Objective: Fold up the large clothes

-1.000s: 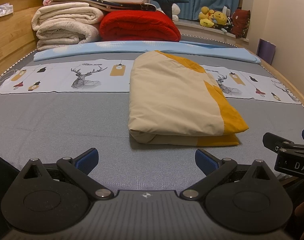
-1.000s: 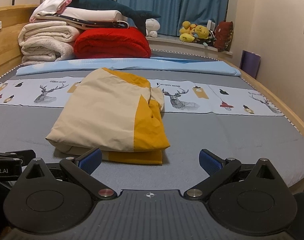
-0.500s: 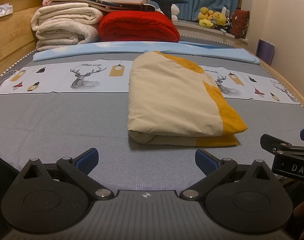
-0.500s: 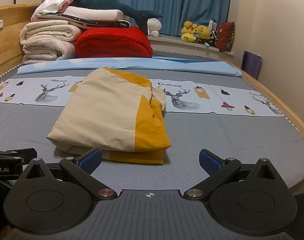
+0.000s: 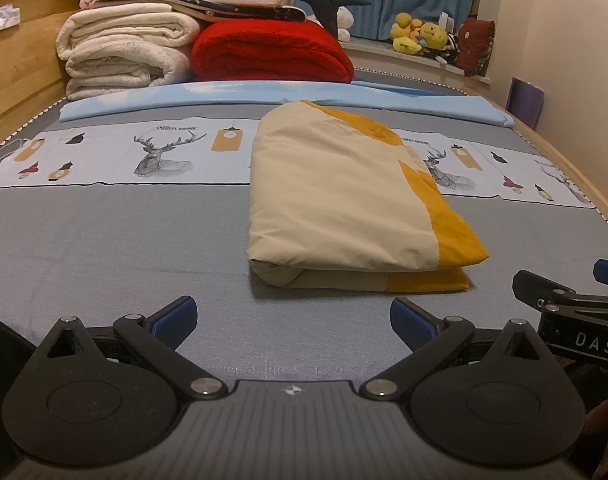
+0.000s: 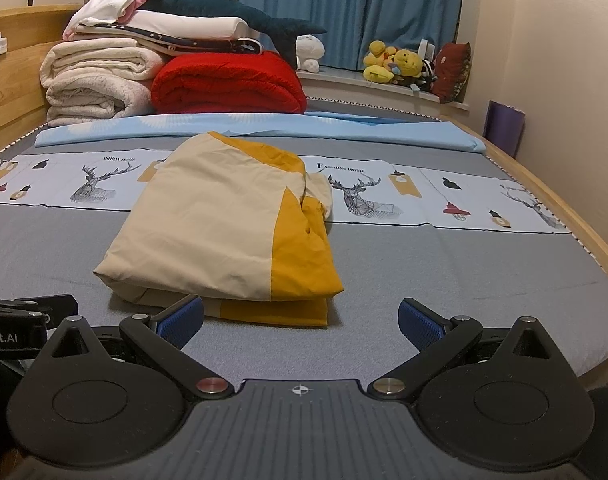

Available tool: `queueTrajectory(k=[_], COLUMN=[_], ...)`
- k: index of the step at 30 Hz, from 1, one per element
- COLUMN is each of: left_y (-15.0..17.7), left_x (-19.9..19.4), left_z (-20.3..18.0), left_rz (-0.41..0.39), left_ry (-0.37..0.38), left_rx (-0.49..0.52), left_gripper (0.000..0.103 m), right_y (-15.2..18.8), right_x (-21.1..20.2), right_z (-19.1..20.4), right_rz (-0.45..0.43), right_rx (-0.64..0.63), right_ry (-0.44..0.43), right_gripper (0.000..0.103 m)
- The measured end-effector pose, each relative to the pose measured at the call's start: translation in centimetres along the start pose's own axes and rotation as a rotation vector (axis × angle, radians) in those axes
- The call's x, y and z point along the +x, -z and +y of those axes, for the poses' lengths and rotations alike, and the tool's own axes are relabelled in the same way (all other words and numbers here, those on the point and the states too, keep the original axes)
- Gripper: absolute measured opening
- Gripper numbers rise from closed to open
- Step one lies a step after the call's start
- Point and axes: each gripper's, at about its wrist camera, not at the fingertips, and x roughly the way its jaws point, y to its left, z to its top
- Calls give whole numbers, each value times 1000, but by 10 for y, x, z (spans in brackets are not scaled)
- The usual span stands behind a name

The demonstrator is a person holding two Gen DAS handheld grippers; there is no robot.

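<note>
At the bottom of each wrist view a claw sits with its blue pads spread wide and nothing between them: the left claw and the right claw are both released, hovering low over the near edge of the grey bed. Just beyond them, at mid-frame, lies the cream and yellow garment, already folded into a thick rectangular bundle and resting flat on the bed, apart from both claws.

The folding looks finished, or nearly so. Any next move would be a light tidy of the loose flap at the bundle's far right, though the view leaves its layering unclear.

The bundle's long axis runs from the bottom of the frame toward the top. Its stacked open edges face the claws, and the yellow band runs along its right side.
</note>
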Motion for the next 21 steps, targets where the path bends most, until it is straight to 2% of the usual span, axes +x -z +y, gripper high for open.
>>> queueTrajectory(k=[21], left_y=[2], left_x=[1], left_z=[-1], left_rz=[-9], left_ry=[5], left_rx=[30], left_gripper=[103], right_y=[3], right_x=[0], right_z=[-2], right_rz=[4], right_rx=[-3], right_ry=[-5], right_gripper=[102])
